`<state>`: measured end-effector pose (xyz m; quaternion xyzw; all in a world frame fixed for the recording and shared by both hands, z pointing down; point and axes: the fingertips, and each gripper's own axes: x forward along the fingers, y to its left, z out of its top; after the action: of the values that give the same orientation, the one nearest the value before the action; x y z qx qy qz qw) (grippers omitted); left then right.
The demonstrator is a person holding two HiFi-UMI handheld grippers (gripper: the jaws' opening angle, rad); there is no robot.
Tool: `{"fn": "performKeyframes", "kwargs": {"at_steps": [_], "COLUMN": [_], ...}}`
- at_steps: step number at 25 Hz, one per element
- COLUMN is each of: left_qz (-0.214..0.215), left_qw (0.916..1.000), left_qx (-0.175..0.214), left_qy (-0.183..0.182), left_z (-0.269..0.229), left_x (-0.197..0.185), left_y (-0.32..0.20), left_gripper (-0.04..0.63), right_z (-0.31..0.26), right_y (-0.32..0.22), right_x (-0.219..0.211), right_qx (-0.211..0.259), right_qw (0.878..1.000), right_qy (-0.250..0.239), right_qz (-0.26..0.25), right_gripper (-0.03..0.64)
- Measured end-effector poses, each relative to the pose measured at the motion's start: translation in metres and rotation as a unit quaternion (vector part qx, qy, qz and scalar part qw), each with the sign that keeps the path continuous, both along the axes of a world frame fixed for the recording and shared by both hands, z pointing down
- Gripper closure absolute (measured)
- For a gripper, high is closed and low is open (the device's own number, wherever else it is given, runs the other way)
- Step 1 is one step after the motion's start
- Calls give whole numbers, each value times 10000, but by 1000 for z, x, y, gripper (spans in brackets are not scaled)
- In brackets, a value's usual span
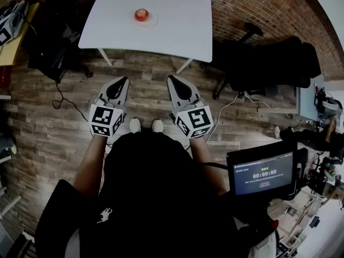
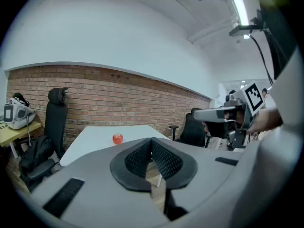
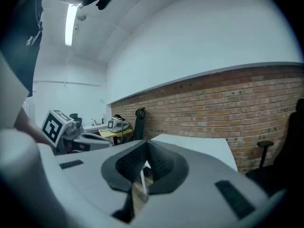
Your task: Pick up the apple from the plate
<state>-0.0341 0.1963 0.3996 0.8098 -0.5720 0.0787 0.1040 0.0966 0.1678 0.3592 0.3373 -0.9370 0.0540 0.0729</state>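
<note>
Black ribbed fingers (image 2: 135, 158) of the left gripper (image 2: 152, 144) meet at their tips with nothing between them. The fingers (image 3: 164, 165) of the right gripper (image 3: 145, 151) are closed the same way and are just as empty. In the head view the two grippers are held side by side in front of the person, pointing roughly level toward the desk (image 1: 183, 31). They hang over the wooden floor (image 1: 48, 128), well short of the desk's near edge, and touch nothing. The apple (image 1: 141, 14) sits untouched on a small white plate (image 1: 152, 20) about the middle of the white desk, away from all four edges and corners. The left gripper view shows it as a small red spot beyond the closed tips. The task looks to be at its very beginning, with no part of the pick-up done. What is left, judging from this, is the whole of it: closing the distance to the desk, spreading one pair of fingers wide enough for the apple, bringing them around it, closing on it and lifting it clear of the plate. Which gripper will take it cannot be told from this stance.
</note>
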Motion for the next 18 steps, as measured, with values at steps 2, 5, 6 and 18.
{"fn": "performKeyframes", "kwargs": {"at_steps": [2,5,6,18], "left_qz": [32,74,85,116], "left_qw": [10000,10000,10000,9999], "left_qx": [22,33,31,-36], "left_qy": [22,18,4,-53], "left_z": [-3,-5,-6,1], "left_x": [-1,-4,-5,-25], "left_y": [-3,-7,-8,-15], "left_gripper": [589,589,589,589], "right_z": [-3,-7,-9,-10], "right_y": [-2,-6,-6,-13], "right_x": [0,-1,-2,-14], "right_qx": [33,74,83,5], "right_qw": [10000,10000,9999,9993], "right_qy": [-12,-20,-34,-300], "right_qz": [26,59,67,209], "right_gripper": [614,614,614,614]}}
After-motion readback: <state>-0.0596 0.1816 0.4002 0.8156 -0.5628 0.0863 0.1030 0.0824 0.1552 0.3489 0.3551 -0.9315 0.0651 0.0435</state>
